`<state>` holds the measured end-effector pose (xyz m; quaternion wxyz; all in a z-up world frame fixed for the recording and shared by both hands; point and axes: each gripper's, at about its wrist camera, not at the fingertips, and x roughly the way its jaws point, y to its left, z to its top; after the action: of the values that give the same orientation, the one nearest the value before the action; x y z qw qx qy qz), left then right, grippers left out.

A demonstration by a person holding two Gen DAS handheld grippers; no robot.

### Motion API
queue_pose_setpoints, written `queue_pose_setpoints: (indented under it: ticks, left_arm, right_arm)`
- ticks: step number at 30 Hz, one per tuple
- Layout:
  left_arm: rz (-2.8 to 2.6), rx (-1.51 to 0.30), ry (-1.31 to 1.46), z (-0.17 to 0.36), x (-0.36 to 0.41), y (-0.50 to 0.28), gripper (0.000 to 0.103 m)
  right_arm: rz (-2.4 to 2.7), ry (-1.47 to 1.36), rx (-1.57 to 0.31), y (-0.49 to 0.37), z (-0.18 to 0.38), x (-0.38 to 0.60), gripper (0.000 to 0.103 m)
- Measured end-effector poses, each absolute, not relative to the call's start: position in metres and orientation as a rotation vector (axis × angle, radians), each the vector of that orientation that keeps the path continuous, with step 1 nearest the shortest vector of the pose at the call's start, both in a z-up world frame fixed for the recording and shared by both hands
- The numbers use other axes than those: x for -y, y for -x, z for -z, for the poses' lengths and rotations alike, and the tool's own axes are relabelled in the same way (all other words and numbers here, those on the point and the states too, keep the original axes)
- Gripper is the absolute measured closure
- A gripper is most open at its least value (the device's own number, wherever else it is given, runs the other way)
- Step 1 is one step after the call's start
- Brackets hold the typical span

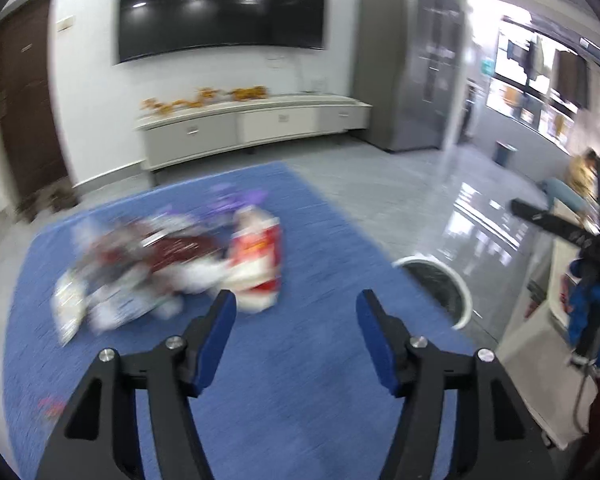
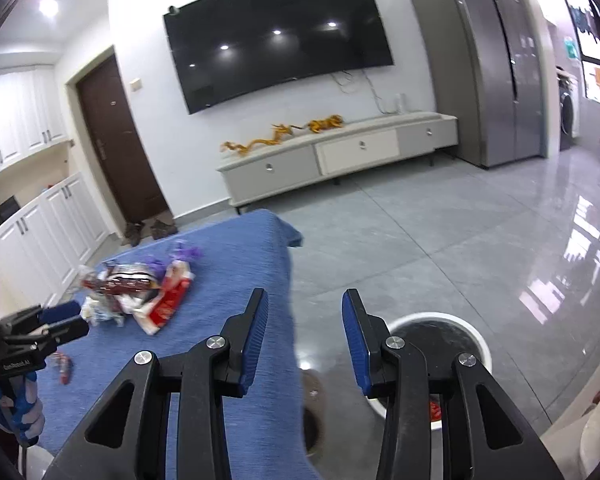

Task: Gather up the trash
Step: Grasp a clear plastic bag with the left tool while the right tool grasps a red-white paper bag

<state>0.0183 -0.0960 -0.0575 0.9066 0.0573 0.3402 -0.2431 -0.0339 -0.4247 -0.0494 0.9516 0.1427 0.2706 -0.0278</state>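
Observation:
A pile of snack wrappers (image 1: 160, 268) lies on a blue-covered table (image 1: 284, 380), blurred in the left wrist view; an orange-and-white packet (image 1: 256, 264) stands at its right side. The pile also shows in the right wrist view (image 2: 136, 288). A small red scrap (image 2: 64, 368) lies apart near the table's left. My left gripper (image 1: 296, 304) is open and empty, just short of the pile. My right gripper (image 2: 304, 304) is open and empty at the table's right edge, above the white round bin (image 2: 476, 336) on the floor. The bin also shows in the left wrist view (image 1: 460, 284).
A TV cabinet (image 2: 340, 156) stands against the far wall under a wall TV (image 2: 280, 36). A grey fridge (image 2: 488, 60) is at the right, a dark door (image 2: 116, 140) at the left. Glossy grey tile floor (image 2: 460, 232) lies beyond the table.

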Motion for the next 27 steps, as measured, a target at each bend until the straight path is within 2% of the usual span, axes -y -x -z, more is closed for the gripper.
queue_pose_setpoints:
  ticks: [8, 10, 12, 18, 27]
  left_arm:
    - [0.262, -0.776, 0.052, 0.097, -0.038, 0.011, 0.042]
    - [0.230, -0.795, 0.085, 0.105, -0.058, 0.013, 0.042]
    - [0.203, -0.816, 0.126, 0.113, -0.074, 0.014, 0.042]
    - [0.165, -0.883, 0.218, 0.138, -0.090, 0.003, 0.042]
    - [0.130, -0.939, 0.216, 0.155, -0.078, -0.055, 0.042]
  right_arm:
    - [-0.053, -0.269, -0.558, 0.035, 0.031, 0.369, 0.059]
    - [-0.088, -0.263, -0.566, 0.033, 0.030, 0.355, 0.053]
    - [-0.110, -0.249, -0.574, 0.028, 0.030, 0.342, 0.051]
    - [-0.187, -0.251, -0.632, 0.001, 0.045, 0.315, 0.049]
    - [-0.254, -0.236, -0.736, -0.056, 0.080, 0.285, 0.045]
